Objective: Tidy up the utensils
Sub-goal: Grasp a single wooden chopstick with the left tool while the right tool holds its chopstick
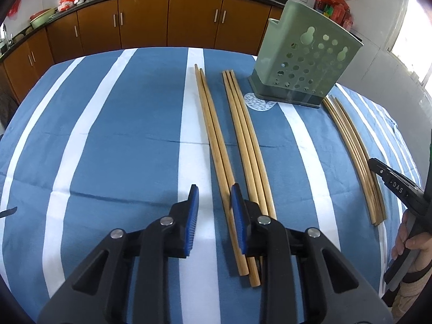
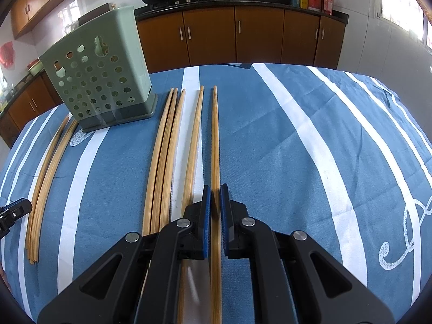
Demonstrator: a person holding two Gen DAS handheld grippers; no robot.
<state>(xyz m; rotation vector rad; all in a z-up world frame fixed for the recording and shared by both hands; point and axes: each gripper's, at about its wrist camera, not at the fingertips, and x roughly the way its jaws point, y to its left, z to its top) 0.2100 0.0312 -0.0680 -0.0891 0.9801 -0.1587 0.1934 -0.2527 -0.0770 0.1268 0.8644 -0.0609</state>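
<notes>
Several wooden chopsticks lie lengthwise on the blue striped tablecloth (image 1: 108, 135). A green perforated utensil holder (image 1: 305, 62) stands upright at the back; it also shows in the right wrist view (image 2: 100, 78). My left gripper (image 1: 214, 197) is open above the near ends of a chopstick pair (image 1: 213, 140), with a group of three chopsticks (image 1: 248, 140) just right of it. My right gripper (image 2: 215, 197) is nearly closed around a single chopstick (image 2: 215, 140), pads on both sides of it low over the cloth. More chopsticks (image 2: 164, 156) lie to its left.
Another bundle of chopsticks (image 2: 46, 178) lies left of the holder in the right wrist view. Brown kitchen cabinets (image 1: 167, 21) with a dark counter run behind the table. The right gripper's body and the hand holding it (image 1: 399, 189) show at the left view's right edge.
</notes>
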